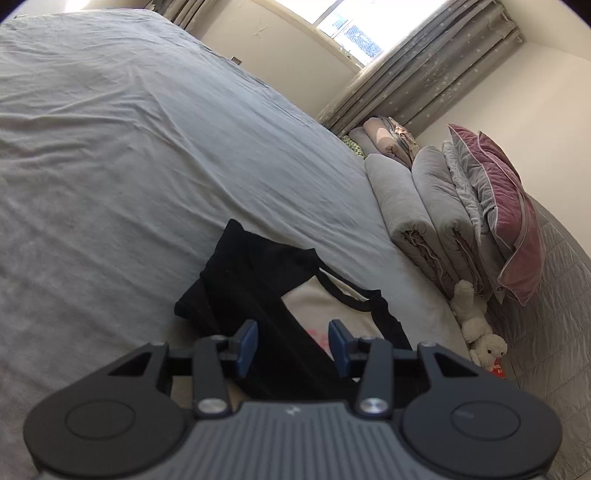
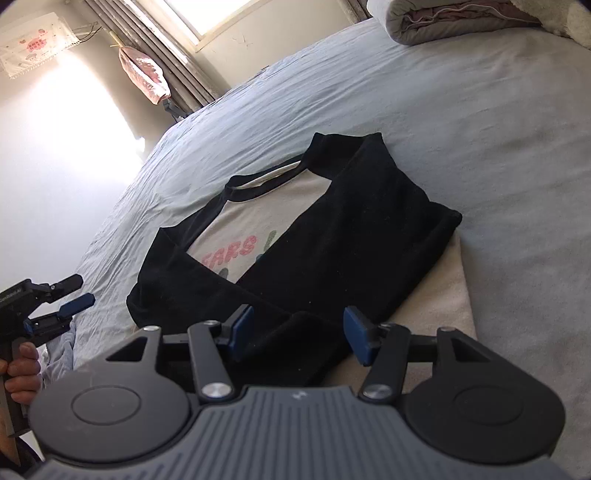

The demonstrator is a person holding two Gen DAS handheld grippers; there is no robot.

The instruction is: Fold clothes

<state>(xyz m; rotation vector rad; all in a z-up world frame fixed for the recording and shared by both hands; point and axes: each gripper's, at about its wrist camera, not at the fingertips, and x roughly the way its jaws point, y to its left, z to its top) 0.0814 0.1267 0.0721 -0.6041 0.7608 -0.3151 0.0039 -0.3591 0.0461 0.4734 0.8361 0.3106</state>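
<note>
Raglan shirt (image 2: 280, 236) lies sleeves-in on bed (image 2: 480, 110); both grippers — left gripper (image 1: 293, 341), right gripper (image 2: 295, 332) — gape, holding nothing. Pinch near hem corners evenly.

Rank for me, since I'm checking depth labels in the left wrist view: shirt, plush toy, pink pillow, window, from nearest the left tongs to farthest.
1. Shirt: directly ahead of the left tongs, on the bed.
2. Plush toy: right, by the bed's edge.
3. Pink pillow: right, atop folded bedding.
4. Window: far wall, top.

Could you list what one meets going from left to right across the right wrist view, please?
Left gripper held in a hand → black-sleeved shirt → cream towel under its right edge.
</note>
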